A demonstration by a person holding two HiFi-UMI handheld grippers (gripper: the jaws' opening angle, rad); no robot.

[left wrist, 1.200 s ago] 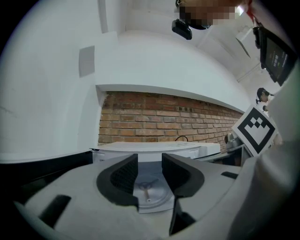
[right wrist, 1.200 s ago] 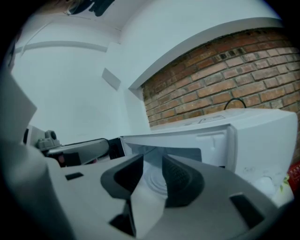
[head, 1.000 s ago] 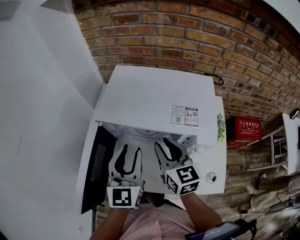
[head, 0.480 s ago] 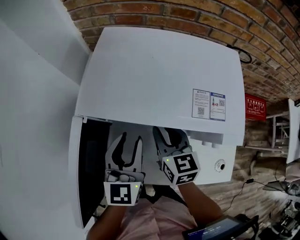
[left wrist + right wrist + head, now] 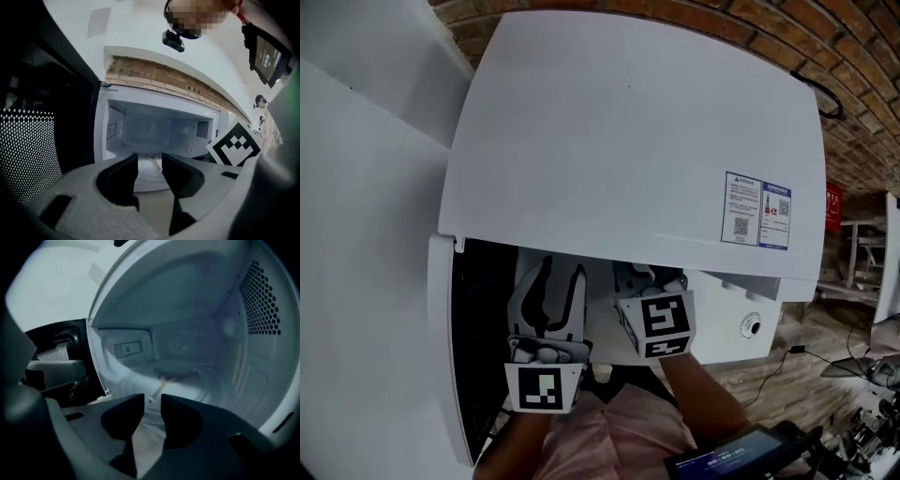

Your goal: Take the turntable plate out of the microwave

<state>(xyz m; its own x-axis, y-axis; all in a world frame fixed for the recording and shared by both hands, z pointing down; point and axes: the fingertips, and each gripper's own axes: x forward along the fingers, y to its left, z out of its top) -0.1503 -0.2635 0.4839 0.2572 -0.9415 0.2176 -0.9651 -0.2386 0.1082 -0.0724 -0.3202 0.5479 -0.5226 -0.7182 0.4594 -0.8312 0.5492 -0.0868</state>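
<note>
A white microwave point(image 5: 628, 131) stands with its dark door point(image 5: 473, 347) swung open to the left. In both gripper views the clear glass turntable plate point(image 5: 150, 172) point(image 5: 187, 387) lies flat on the cavity floor. My left gripper point(image 5: 562, 267) point(image 5: 149, 161) hovers just outside the opening, open and holding nothing. My right gripper point(image 5: 649, 277) point(image 5: 152, 401) reaches into the mouth of the cavity, its tips hidden under the top edge in the head view. Its jaws have just been closing slightly and stand open, with nothing between them. Neither gripper touches the plate.
The door's dotted mesh window point(image 5: 28, 154) is close on the left of my left gripper. A control knob point(image 5: 752, 326) sits on the front panel at the right. A brick wall point(image 5: 862, 56) is behind and a white wall point(image 5: 356, 187) to the left.
Both grippers have moved down and toward the cavity opening. The right gripper's tips now sit under the microwave's top edge. The microwave fills more of the head view.
</note>
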